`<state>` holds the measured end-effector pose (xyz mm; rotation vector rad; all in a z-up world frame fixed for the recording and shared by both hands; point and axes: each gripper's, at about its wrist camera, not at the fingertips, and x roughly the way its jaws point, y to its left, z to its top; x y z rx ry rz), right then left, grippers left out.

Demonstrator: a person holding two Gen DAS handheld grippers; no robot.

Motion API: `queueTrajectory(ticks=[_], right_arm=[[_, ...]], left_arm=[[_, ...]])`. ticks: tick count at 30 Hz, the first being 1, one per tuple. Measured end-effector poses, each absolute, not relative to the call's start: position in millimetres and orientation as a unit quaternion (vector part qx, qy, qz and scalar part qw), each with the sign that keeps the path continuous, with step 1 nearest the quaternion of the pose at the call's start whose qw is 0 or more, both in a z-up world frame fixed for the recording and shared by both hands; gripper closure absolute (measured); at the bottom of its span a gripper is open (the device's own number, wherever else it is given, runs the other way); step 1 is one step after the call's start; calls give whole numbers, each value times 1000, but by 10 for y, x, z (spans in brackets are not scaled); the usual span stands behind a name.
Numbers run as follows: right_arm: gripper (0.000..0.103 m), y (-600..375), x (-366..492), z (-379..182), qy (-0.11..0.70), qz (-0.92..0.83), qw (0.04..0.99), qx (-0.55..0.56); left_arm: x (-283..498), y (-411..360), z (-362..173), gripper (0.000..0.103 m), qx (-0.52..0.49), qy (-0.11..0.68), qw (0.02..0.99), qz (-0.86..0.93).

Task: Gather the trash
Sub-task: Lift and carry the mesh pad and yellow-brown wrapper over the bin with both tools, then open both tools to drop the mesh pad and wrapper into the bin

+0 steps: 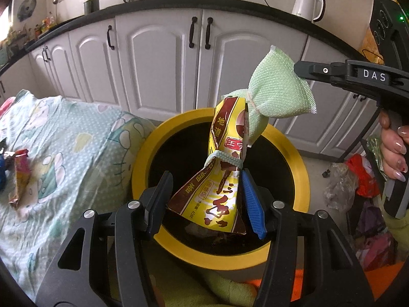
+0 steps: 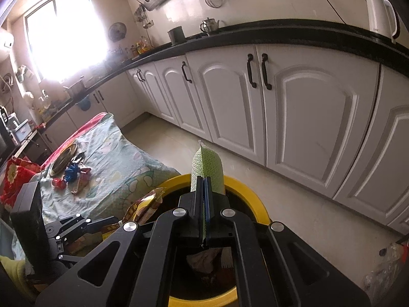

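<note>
A yellow-rimmed black trash bin (image 1: 143, 153) stands on the floor below both grippers; it also shows in the right wrist view (image 2: 245, 186). My left gripper (image 1: 207, 199) has its jaws apart around a yellow-and-brown snack wrapper (image 1: 217, 194) that hangs over the bin opening; whether the pads touch it I cannot tell. A green mesh cloth (image 1: 278, 89) is looped around the wrapper. My right gripper (image 2: 203, 186) is shut on that green cloth (image 2: 209, 161) and holds it above the bin. Some trash lies inside the bin (image 2: 204, 261).
A table with a patterned green cloth (image 1: 76, 133) stands left of the bin, with wrappers (image 2: 74, 176) and a metal plate (image 2: 62, 161) on it. White cabinets (image 1: 158, 58) run behind. Bags of trash (image 1: 358, 179) lie on the floor at right.
</note>
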<state>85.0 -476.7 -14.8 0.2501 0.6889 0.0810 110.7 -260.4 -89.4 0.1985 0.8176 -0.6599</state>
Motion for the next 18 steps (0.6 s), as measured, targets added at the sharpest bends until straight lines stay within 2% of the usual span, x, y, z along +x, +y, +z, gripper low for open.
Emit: queueTrajectory(ticks=[11,13,16,18], right_arm=[[102,-4770,906,-251,353,45,925,129],[101,-4763,908,-261,355,46,924,132],[101,-4744,914,-257,356,48,924,129],[96,-4744,913,-255,356,49,924,130]], left_arm=[[1126,-2618,-916,56,93,394,860,-312],[1128,-2601,-910,48,90,394,860,-310],[1133,-2563,-882,43,84,394,862,-306],[1134,-2529,-856,37,79,393,864,-304]])
